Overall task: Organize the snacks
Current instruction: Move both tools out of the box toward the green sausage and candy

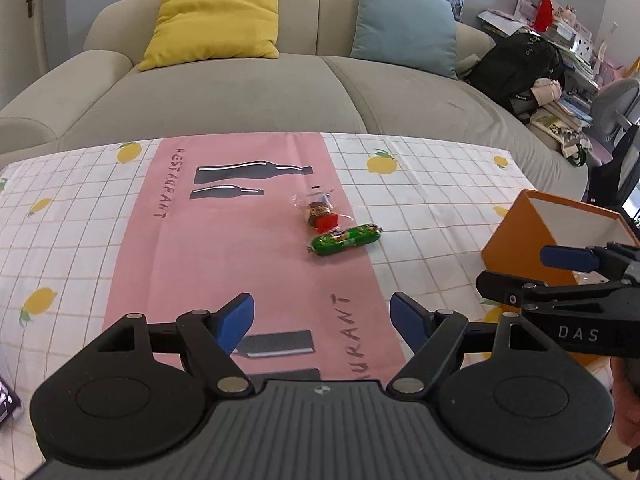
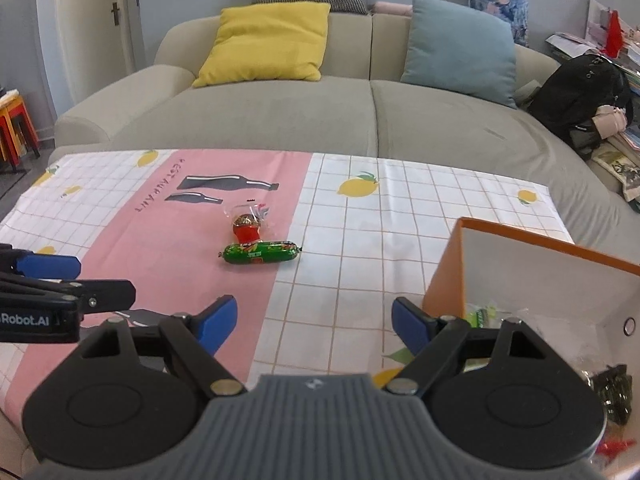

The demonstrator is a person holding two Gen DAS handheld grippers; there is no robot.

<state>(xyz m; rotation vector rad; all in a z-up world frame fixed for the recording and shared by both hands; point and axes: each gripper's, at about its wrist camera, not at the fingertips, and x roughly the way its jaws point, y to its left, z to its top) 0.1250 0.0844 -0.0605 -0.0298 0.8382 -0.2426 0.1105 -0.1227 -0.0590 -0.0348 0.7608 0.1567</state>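
Note:
A green sausage-shaped snack (image 1: 346, 239) (image 2: 260, 253) lies on the pink strip of the tablecloth. Just behind it sits a small red and brown sweet in clear wrap (image 1: 320, 211) (image 2: 247, 225). My left gripper (image 1: 322, 320) hovers open and empty over the pink strip, short of both snacks. My right gripper (image 2: 314, 322) is open too, with nothing between its blue pads, over the white checked cloth beside the orange box (image 1: 524, 240) (image 2: 444, 276). The box holds several wrapped snacks (image 2: 610, 392). Each gripper shows at the edge of the other's view.
The table wears a white lemon-print cloth (image 2: 400, 240) with a pink runner. Behind it stands a beige sofa (image 1: 240, 96) with yellow and blue cushions. A black backpack (image 1: 520, 68) and piled books sit at the right. A hand (image 1: 626, 400) shows at the right edge.

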